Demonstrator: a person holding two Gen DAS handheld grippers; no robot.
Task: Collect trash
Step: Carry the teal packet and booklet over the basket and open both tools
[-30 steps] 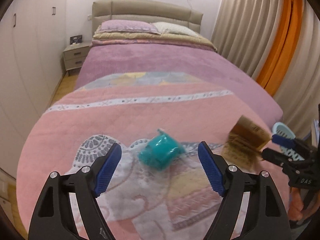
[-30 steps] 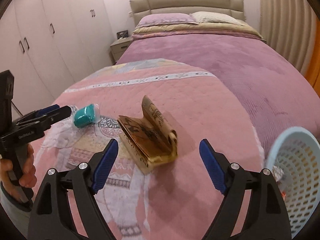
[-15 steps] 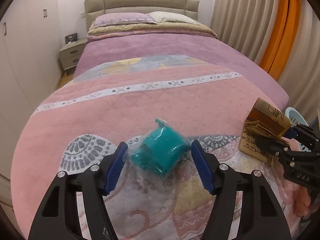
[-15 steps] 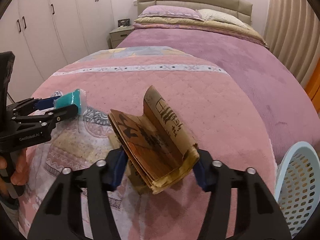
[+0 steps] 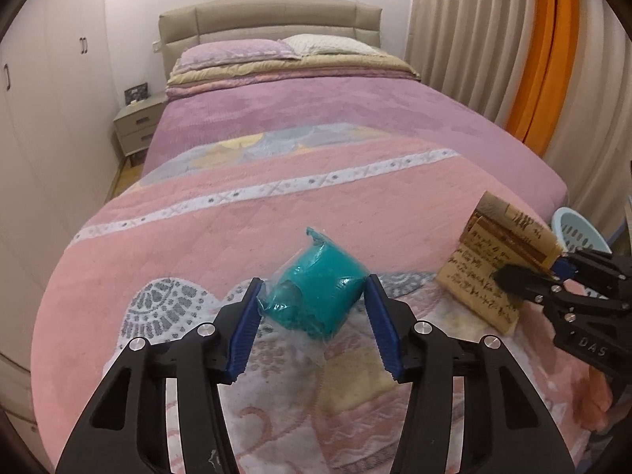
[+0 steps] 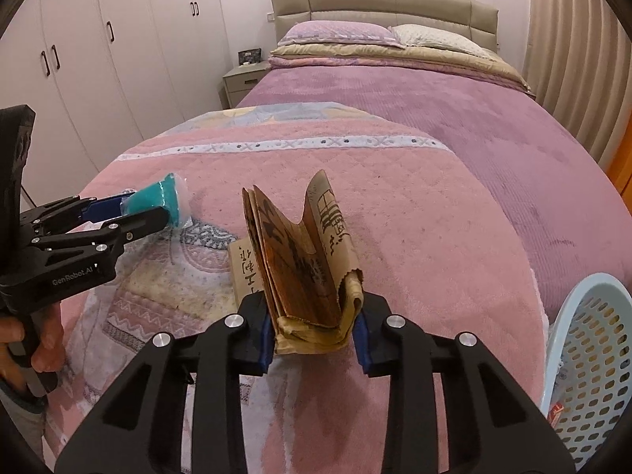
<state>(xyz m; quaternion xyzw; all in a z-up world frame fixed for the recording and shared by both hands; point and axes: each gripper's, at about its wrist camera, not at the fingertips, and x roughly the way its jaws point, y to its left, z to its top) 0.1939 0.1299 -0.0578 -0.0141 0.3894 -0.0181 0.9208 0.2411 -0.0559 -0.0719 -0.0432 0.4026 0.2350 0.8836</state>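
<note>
On the bed [image 6: 395, 213], near its foot edge where the laundry basket [image 6: 588, 359] waits, right gripper [image 6: 314, 330] fingers clamp the folded paper bag [image 6: 304, 272]; left gripper [image 5: 314, 312] fingers pinch the plastic-wrapped teal bundle [image 5: 320, 292], both ready for binning.

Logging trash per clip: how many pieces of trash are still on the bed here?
2. A teal plastic-wrapped bundle sits between the left gripper jaws; a folded brown paper bag is clamped by the right gripper. More may lie out of view.
</note>
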